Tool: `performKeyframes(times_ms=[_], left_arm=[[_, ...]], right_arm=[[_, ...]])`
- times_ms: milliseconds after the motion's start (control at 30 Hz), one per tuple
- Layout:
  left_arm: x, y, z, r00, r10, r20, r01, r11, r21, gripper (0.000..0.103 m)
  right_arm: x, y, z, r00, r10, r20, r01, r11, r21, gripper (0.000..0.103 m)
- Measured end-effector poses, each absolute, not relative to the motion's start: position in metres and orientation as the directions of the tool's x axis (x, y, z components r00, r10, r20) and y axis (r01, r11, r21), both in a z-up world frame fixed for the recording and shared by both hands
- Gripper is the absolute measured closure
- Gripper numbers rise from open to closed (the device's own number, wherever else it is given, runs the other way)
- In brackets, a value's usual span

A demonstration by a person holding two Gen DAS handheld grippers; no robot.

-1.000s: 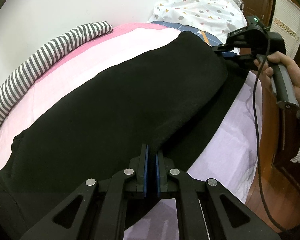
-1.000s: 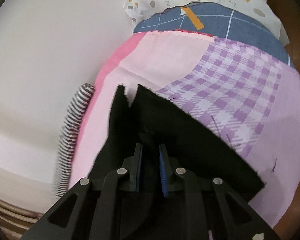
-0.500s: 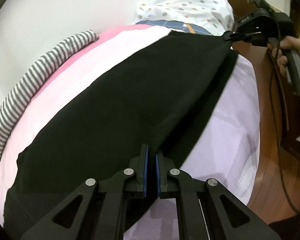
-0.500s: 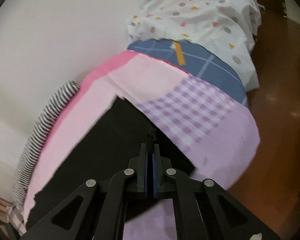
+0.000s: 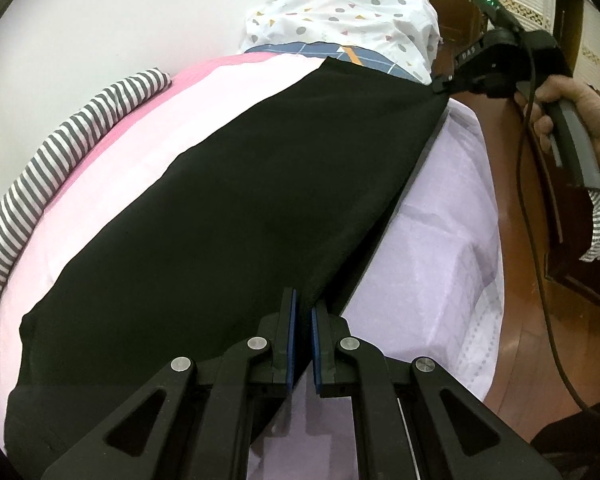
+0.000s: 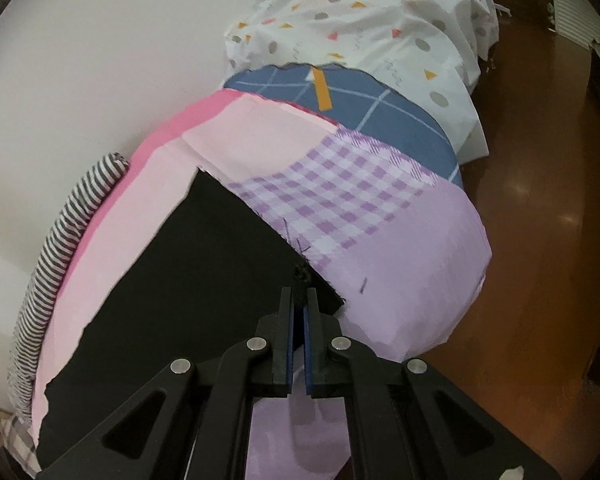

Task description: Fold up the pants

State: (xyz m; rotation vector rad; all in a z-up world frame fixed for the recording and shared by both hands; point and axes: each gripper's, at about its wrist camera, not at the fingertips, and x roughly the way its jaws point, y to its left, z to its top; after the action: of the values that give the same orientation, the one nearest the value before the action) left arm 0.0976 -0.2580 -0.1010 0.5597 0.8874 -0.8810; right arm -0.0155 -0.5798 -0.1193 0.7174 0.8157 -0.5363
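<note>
Pants (image 5: 236,216) stretch lengthwise along the bed (image 5: 452,216), each end clamped in left tongs (image 5: 303,304) and right tongs (image 6: 299,300).

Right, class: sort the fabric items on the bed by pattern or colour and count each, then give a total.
Black: 1, the pants
Striped: 1, the bolster
Pink and lilac patchwork: 1, the sheet
Blue check: 1, the pillow
White with dots and triangles: 1, the quilt
Total: 5

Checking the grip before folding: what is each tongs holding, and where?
Both tongs, left and right, pinch the black pants along their near edge, at opposite ends.
</note>
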Motion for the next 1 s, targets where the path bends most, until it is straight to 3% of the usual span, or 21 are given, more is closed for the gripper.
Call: performKeyframes(times_ms=[133, 267, 300, 367, 567, 667, 833, 1000], left_arm=[[0.104, -0.255, -0.101, 0.309, -0.431, -0.848, 0.829, 0.559, 0.018, 0.091], [0.113, -0.250, -0.100, 0.271, -0.444, -0.854, 0.805, 0.591, -0.052, 0.079], [0.115, -0.247, -0.098, 0.257, -0.450, -0.855, 0.795, 0.602, -0.078, 0.076], [0.116, -0.236, -0.091, 0.252, -0.474, -0.844, 0.780, 0.616, -0.113, 0.069], [0.114, -0.182, -0.050, 0.344, -0.522, -0.780, 0.749, 0.654, -0.107, 0.062], [0.119, -0.132, -0.032, 0.465, -0.482, -0.742, 0.679, 0.733, -0.050, 0.055], [0.138, -0.045, -0.022, 0.592, -0.352, -0.726, 0.472, 0.881, -0.042, 0.055], [0.156, 0.039, -0.028, 0.661, -0.192, -0.725, 0.237, 0.971, -0.040, 0.055]], right_arm=[[-0.015, -0.581, -0.123, 0.574, -0.147, -0.805, 0.676, 0.640, 0.365, 0.096], [-0.019, -0.584, -0.116, 0.562, -0.136, -0.816, 0.692, 0.617, 0.374, 0.070], [-0.021, -0.581, -0.109, 0.552, -0.160, -0.819, 0.702, 0.620, 0.352, 0.067], [-0.025, -0.578, -0.099, 0.556, -0.178, -0.812, 0.699, 0.629, 0.341, 0.067], [-0.011, -0.551, -0.050, 0.613, -0.192, -0.766, 0.633, 0.701, 0.330, 0.066], [0.025, -0.517, -0.033, 0.655, -0.071, -0.752, 0.482, 0.806, 0.344, 0.061], [0.104, -0.417, -0.029, 0.609, 0.181, -0.772, 0.145, 0.931, 0.333, 0.060], [0.168, -0.314, -0.036, 0.494, 0.364, -0.790, -0.126, 0.929, 0.349, 0.060]])
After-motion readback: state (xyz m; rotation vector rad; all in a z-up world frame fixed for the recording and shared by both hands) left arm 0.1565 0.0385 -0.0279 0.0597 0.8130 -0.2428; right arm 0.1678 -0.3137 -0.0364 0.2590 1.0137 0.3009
